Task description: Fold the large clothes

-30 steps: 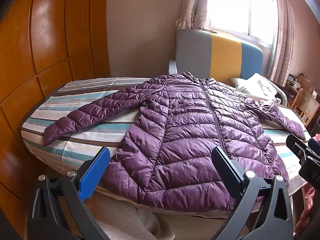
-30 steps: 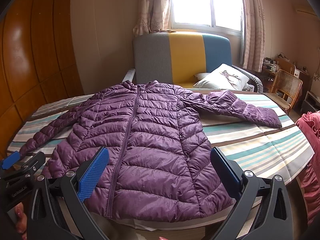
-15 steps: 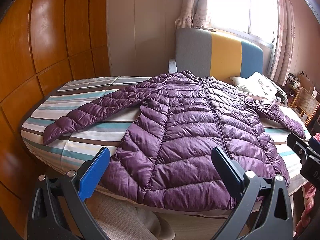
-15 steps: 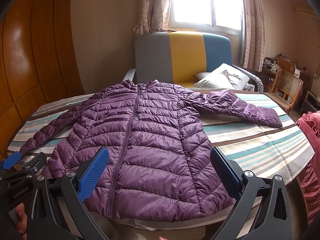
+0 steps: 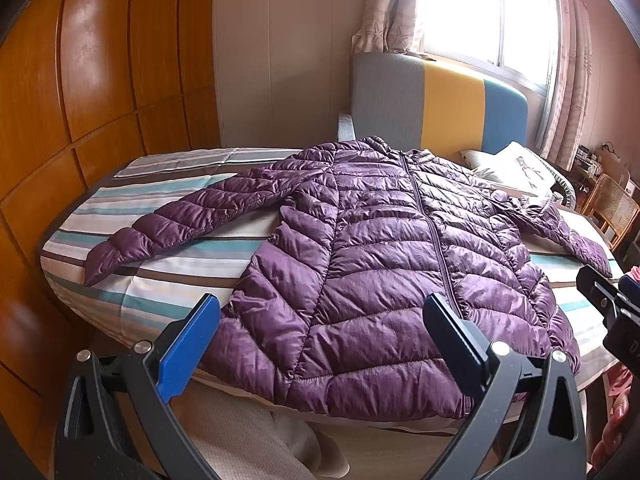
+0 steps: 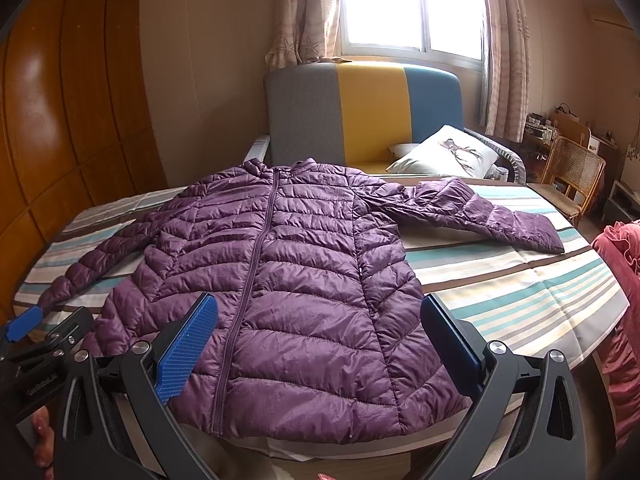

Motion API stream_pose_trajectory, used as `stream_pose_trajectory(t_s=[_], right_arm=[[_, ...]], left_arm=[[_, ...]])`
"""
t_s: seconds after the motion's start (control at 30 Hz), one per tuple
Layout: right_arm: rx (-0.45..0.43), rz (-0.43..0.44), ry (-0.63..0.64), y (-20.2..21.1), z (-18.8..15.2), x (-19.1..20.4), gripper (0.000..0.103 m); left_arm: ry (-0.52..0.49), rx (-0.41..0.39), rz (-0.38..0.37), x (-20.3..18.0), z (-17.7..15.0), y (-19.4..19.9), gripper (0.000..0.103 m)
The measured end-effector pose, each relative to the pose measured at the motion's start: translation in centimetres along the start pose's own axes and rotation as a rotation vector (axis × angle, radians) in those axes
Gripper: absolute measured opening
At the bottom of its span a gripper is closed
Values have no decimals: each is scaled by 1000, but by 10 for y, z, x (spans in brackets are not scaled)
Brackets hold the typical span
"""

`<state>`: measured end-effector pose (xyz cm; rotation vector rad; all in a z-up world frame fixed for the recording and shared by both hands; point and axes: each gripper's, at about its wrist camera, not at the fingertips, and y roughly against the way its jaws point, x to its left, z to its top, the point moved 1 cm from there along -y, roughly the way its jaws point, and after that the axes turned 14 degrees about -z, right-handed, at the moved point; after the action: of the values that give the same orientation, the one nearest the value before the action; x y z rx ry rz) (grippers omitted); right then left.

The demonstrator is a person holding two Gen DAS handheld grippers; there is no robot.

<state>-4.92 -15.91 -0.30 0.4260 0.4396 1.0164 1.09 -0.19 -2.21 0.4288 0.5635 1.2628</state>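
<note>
We see the pink ruffled fabric cut off at the right edge; small clutter on the far wooden desk stays unreadable.

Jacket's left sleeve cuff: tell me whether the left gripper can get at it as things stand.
Probably yes. The left gripper is open, and the cuff lies flat on the striped cloth, uncovered, with nothing between.

Purple jacket on striped table
</note>
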Motion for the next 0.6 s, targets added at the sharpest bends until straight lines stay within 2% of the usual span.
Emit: stream_pose_trajectory(t_s=[0.6], right_arm=[[12, 3, 3, -3, -1, 1, 100]], left_arm=[[3, 13, -4, 2, 0, -4, 101]])
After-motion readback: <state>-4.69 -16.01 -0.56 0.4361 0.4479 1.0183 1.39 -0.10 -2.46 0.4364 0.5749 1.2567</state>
